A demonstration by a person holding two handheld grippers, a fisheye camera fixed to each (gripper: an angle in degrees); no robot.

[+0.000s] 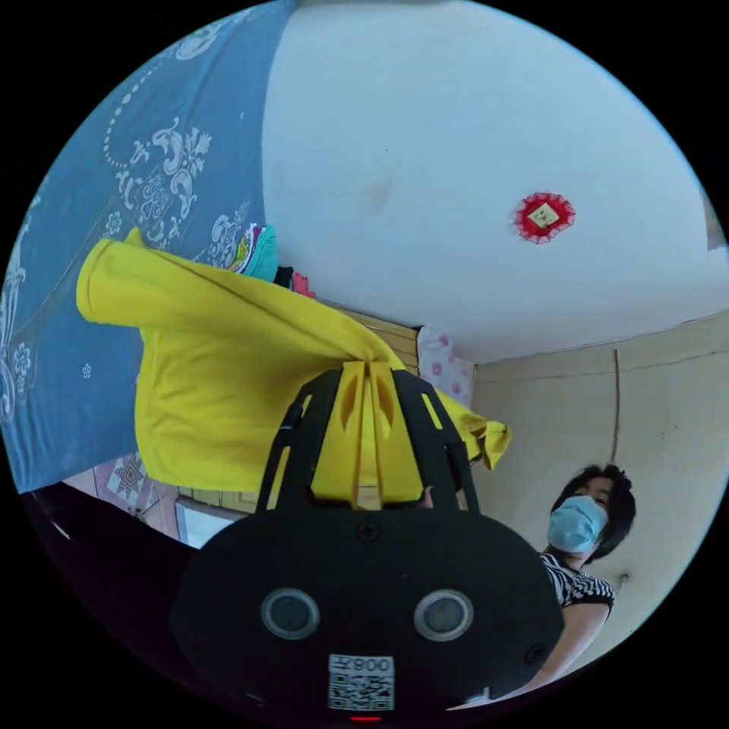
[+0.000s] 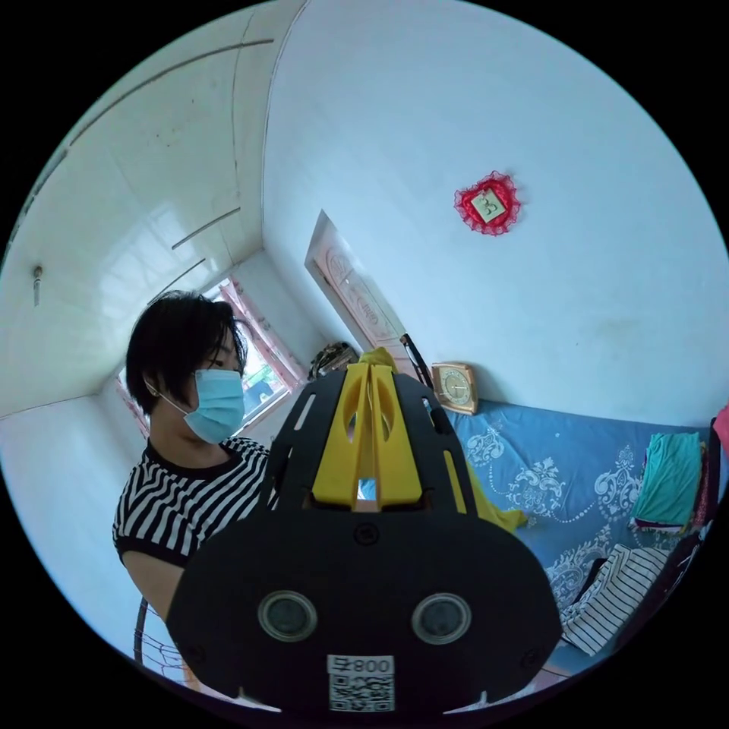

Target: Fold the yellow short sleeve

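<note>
Left gripper view: left gripper (image 1: 370, 372) fingers (image 1: 345, 425) pressed together, clenched on a gathered bit of the yellow shirt (image 1: 220, 372) at their tips. Shirt hangs in the air from that pinch, spreading away to the view's left, one sleeve (image 1: 106, 285) sticking out toward the blue patterned sheet (image 1: 114, 190) behind it. A smaller fold of the shirt trails off to the view's right of the fingers, near a pale wall corner. Behind the shirt's upper edge, a stack of folded clothes (image 1: 258, 254), teal on top. White ceiling carries a red lace-edged ornament (image 1: 544, 217). A person (image 1: 581, 531) in a striped top and a face mask stands at the lower right of this view. Right gripper view: right gripper (image 2: 370, 372) fingers (image 2: 345, 433) also closed tight, a scrap of yellow cloth showing just at their tips and more of the shirt (image 2: 493, 509) hanging past the gripper's right edge, over the bed. Whether the cloth actually sits between both fingers here is hard to make out. Bed covered in the blue sheet (image 2: 554, 463); on it, a teal-topped pile (image 2: 668, 478) and a striped garment (image 2: 615, 600) near the view's right rim. A clock (image 2: 456, 387) stands at the sheet's far edge, against the wall. Same red ornament (image 2: 487, 203) overhead. The person (image 2: 190, 425) stands left of the gripper, a window (image 2: 258, 364) behind them.
</note>
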